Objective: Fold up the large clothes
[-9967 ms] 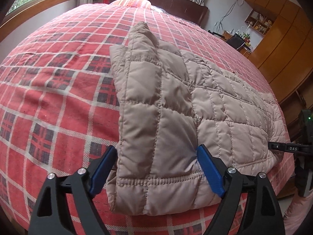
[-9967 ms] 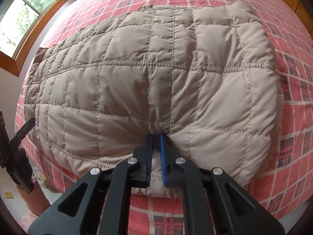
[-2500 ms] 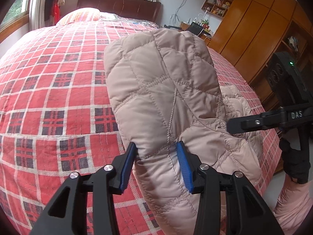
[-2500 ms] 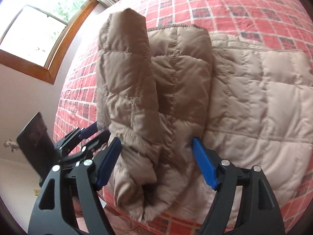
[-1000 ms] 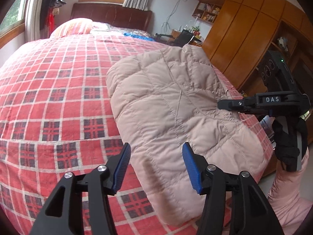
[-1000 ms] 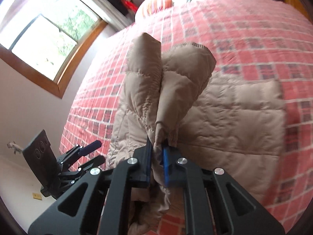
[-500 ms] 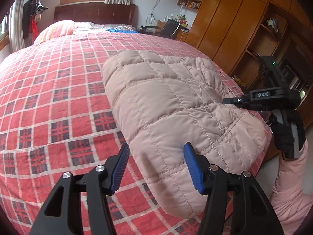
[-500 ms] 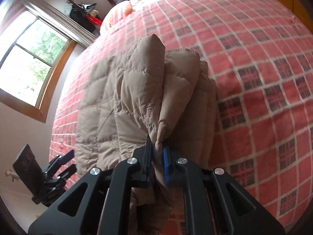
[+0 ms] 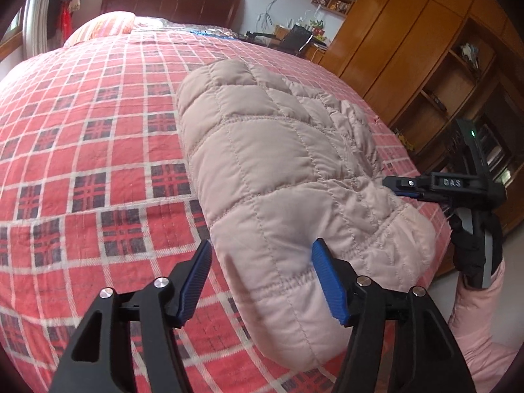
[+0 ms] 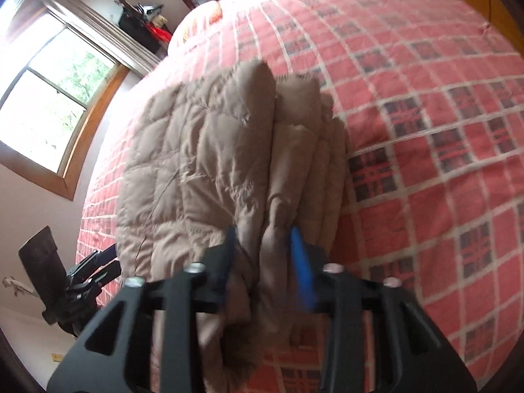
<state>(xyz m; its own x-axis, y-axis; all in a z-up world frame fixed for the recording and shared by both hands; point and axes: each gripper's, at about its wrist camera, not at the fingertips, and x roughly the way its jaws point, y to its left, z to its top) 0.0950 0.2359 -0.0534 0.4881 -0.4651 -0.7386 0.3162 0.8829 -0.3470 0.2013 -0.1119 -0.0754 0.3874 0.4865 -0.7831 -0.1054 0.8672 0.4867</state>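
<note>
A beige quilted jacket (image 9: 281,177) lies folded near the foot edge of a red plaid bed (image 9: 98,137), the left gripper (image 9: 262,281) spread wide and empty, the right gripper (image 10: 265,262) partly parted around its stacked layers, apparently letting the fold settle.

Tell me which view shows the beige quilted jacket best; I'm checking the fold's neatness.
The left wrist view: the beige quilted jacket lies sharp and almost whole on the red plaid bedspread. The right wrist view is blurred, showing mainly its stacked edges.

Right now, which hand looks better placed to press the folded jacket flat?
Probably the left. Its tool is open right at the jacket's near end, nothing held. The right tool straddles the stacked edge.
</note>
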